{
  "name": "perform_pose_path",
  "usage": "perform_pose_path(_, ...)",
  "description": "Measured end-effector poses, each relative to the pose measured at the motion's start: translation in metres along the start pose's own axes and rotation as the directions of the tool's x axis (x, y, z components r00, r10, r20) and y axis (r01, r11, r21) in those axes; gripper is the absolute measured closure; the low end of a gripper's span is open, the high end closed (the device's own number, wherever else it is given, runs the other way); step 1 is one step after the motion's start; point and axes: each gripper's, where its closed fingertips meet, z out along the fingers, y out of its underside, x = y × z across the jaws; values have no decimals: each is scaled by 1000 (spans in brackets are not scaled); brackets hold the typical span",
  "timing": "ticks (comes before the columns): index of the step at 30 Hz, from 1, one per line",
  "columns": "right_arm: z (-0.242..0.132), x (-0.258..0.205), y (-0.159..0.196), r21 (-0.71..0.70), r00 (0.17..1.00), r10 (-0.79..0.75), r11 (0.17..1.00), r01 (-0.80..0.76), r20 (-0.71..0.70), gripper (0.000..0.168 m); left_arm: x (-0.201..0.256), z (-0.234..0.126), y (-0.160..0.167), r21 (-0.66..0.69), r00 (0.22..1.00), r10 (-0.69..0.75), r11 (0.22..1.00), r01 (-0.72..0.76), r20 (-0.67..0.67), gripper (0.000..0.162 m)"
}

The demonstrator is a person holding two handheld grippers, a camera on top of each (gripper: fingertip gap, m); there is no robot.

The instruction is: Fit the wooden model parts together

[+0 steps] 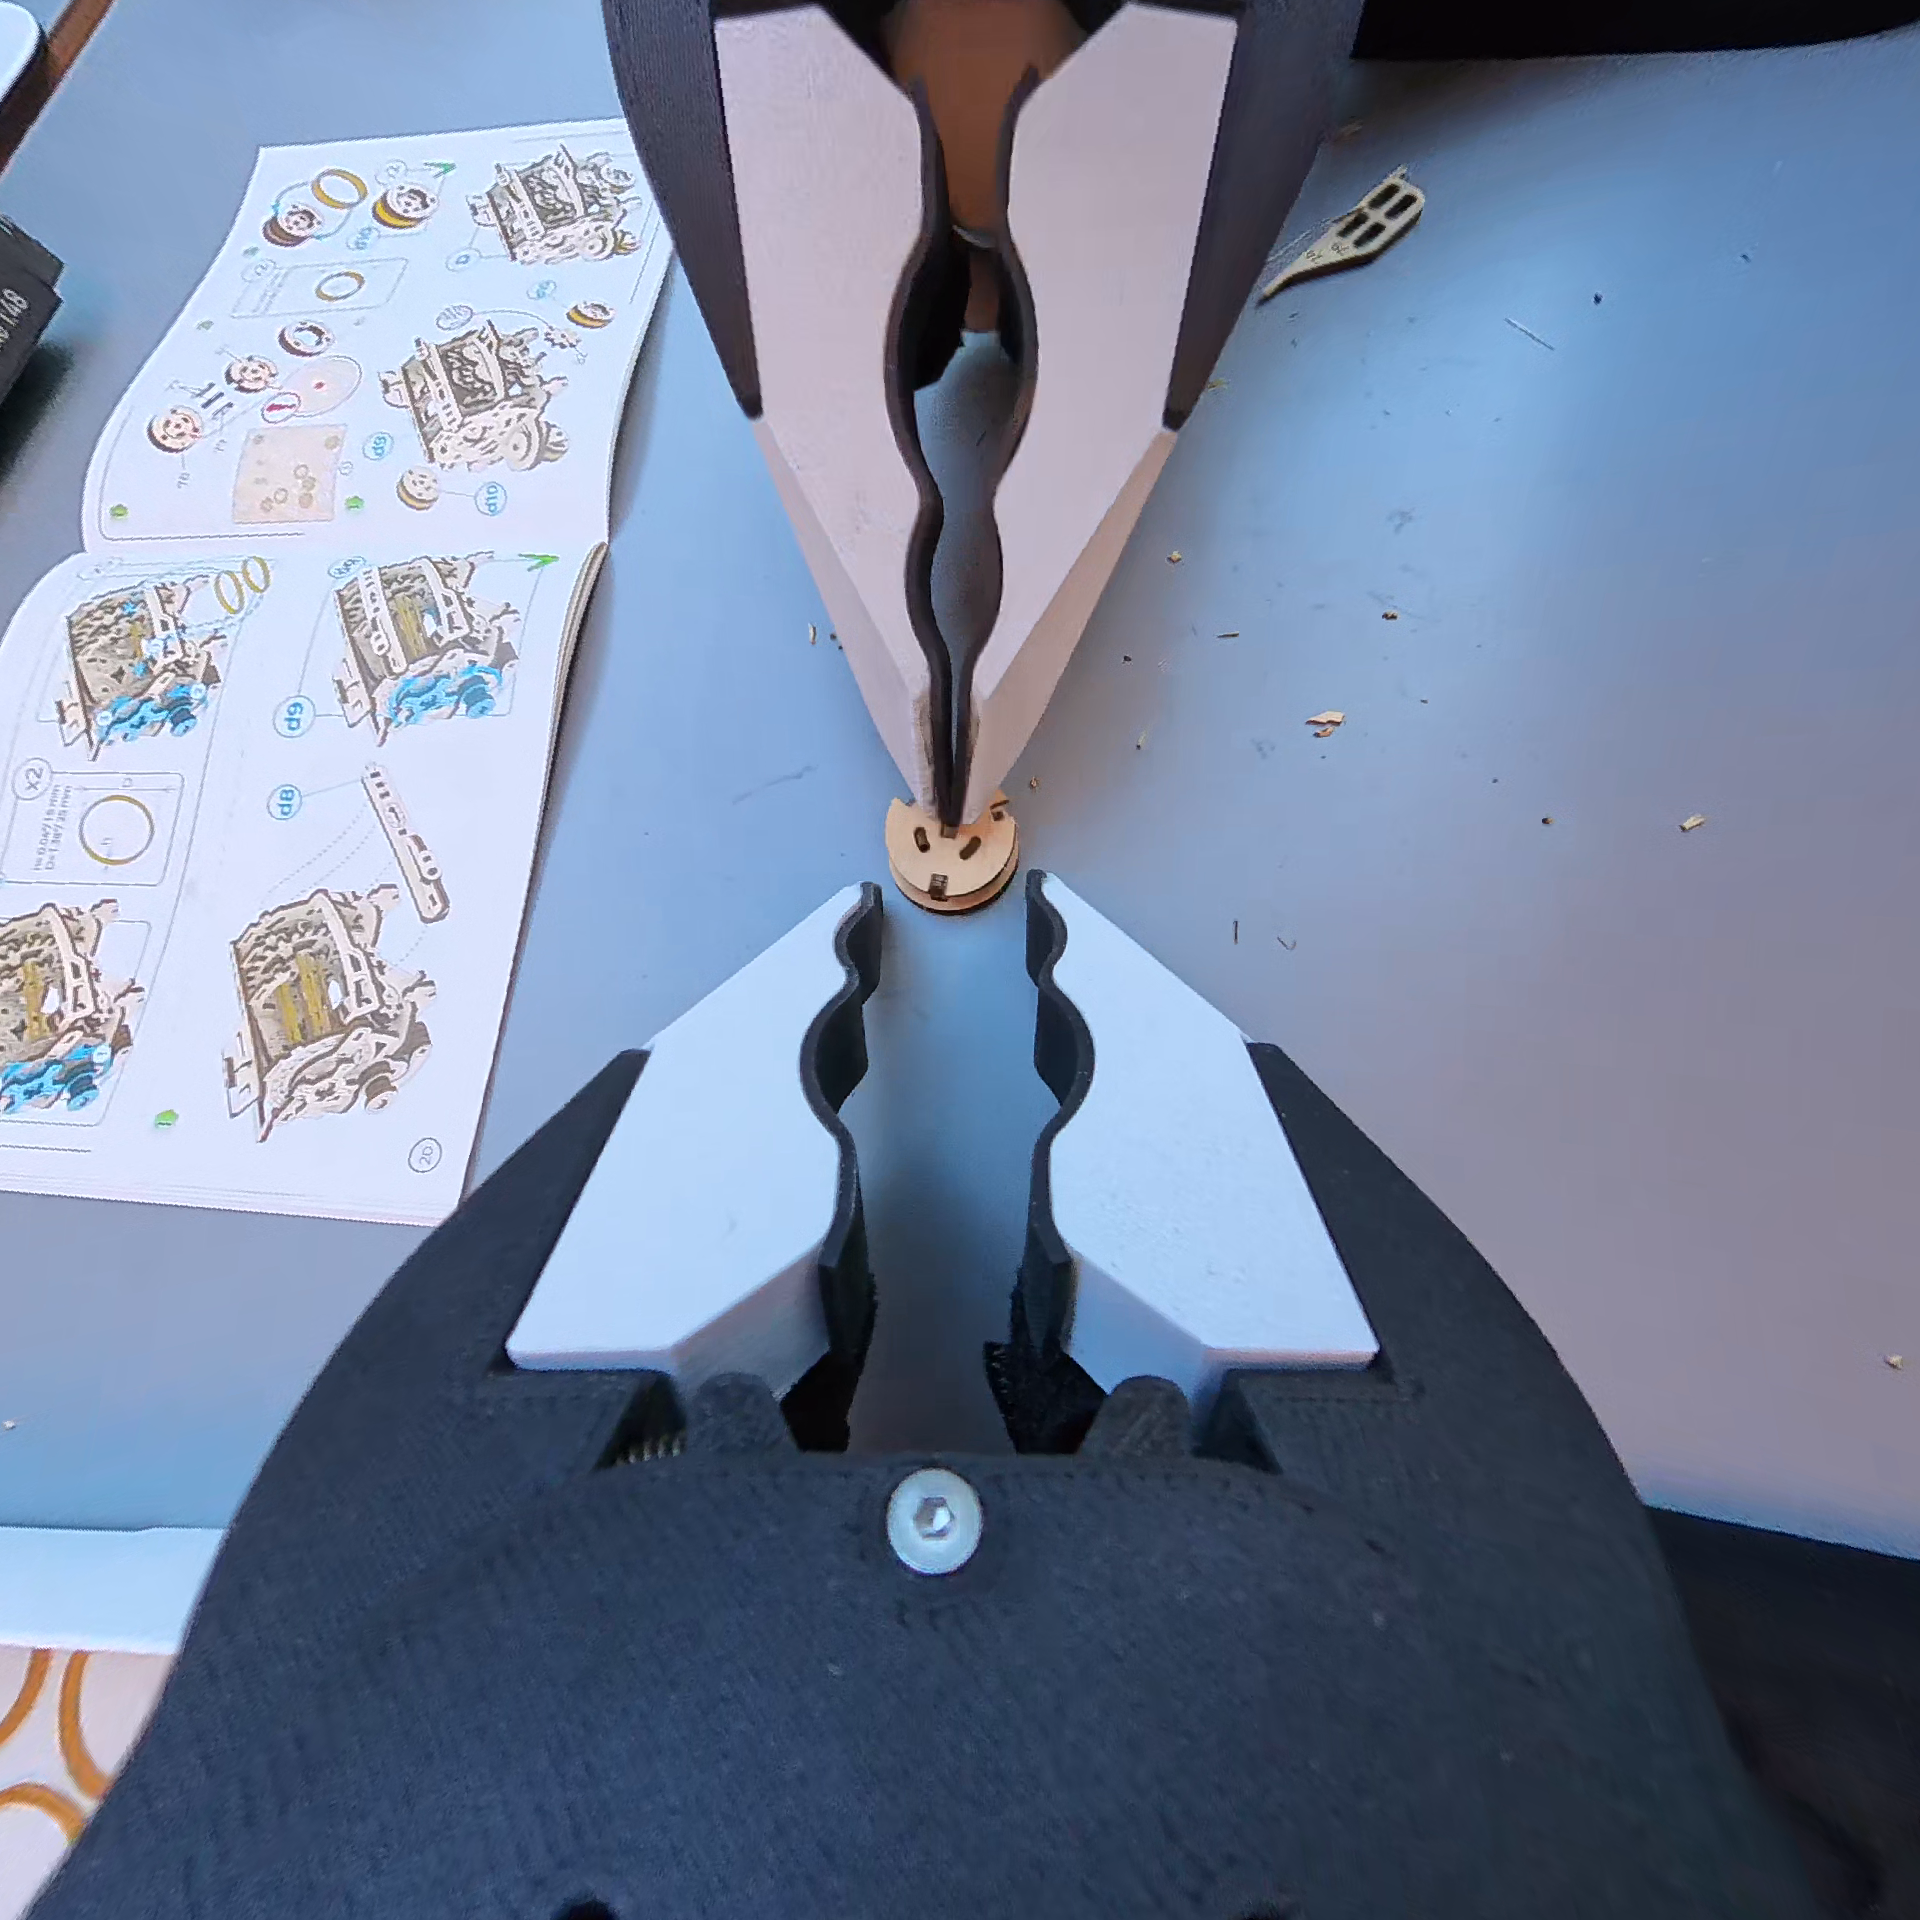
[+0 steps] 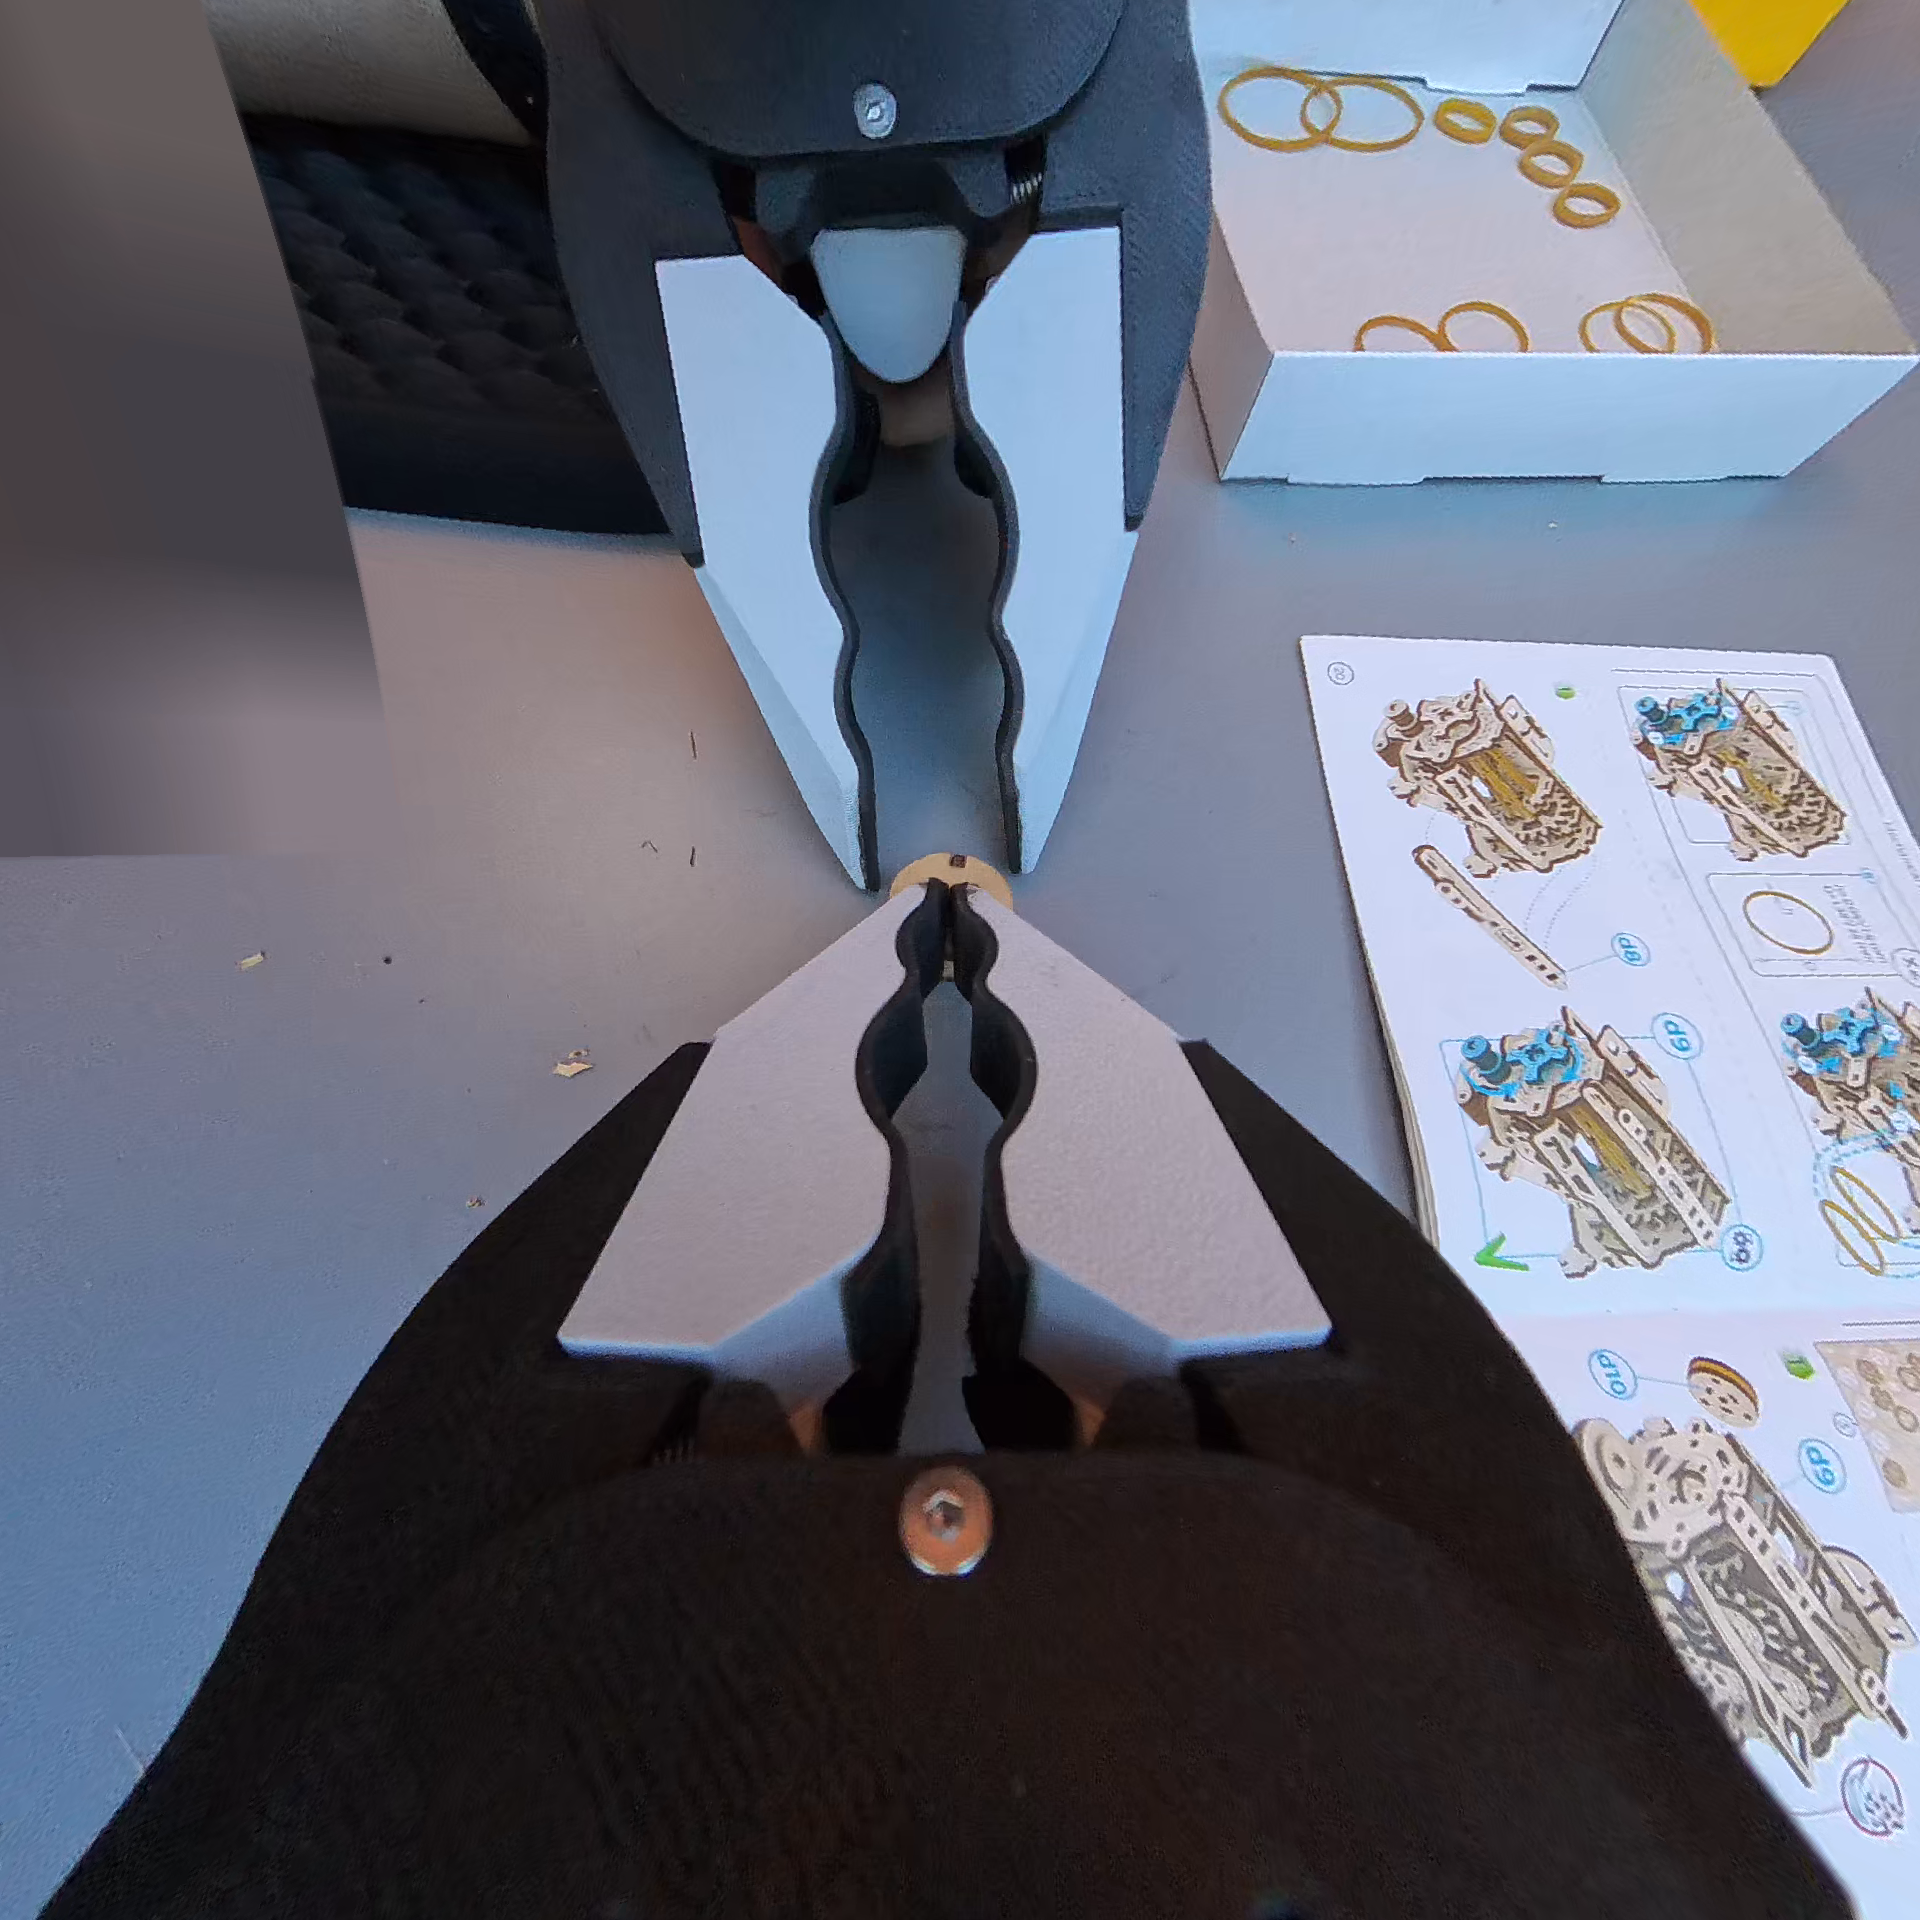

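Observation:
A small round wooden disc assembly (image 1: pixel 951 868) of stacked layers lies flat on the grey table (image 1: pixel 1455 623). My left gripper (image 1: pixel 953 890) is open, and its fingertips (image 1: pixel 868 904) stand on either side of the disc's near edge without pressing on it. My right gripper (image 1: pixel 951 800) comes from the opposite side, and its pads are shut together with the tips resting on top of the disc. In the right wrist view the shut right gripper (image 2: pixel 949 899) covers most of the disc (image 2: pixel 935 868), and the open left gripper (image 2: pixel 945 871) stands just beyond it.
An open instruction booklet (image 1: pixel 312 623) lies left of the disc; it also shows in the right wrist view (image 2: pixel 1662 987). A white cardboard box (image 2: pixel 1558 416) holds several rubber bands. A loose flat wooden part (image 1: pixel 1351 234) and wood chips lie on the table. Left and right tips are no more than a few centimetres apart.

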Motion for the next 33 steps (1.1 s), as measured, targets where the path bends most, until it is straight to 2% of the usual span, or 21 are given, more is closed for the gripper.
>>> perform_pose_path(7, 3, 0, 0, -23, 1000, -12, 1000, 12, 5, 168, 1, 3, -2, -5, 998, -51, 999, 51, -43, 138)
perform_pose_path(15, 3, 1, 0, 5, 999, 30, 1000, -30, 15, 168, 1, 4, -2, -5, 998, -44, 999, 44, -36, 135)
perform_pose_path(19, -4, 8, -5, 55, 1000, 28, 998, -28, 0, 153, -1, 3, -2, -5, 999, -45, 999, 45, -16, 130)
perform_pose_path(21, -9, 8, -6, 83, 999, 40, 996, -43, 35, 149, -3, 3, -2, -5, 999, -51, 999, 51, -8, 126)
perform_pose_path(26, -9, 3, 6, 34, 987, 73, 996, -79, 141, 130, -1, 1, 0, -6, 996, -80, 997, 80, -33, 124)
perform_pose_path(29, -5, 3, 15, -14, 981, 33, 999, -31, 190, 129, -1, 0, 0, -4, 994, -96, 995, 96, -45, 124)
perform_pose_path(33, -5, -2, 11, -25, 944, 57, 998, -52, 324, 126, 1, -2, 0, -2, 991, -118, 993, 118, -64, 123)
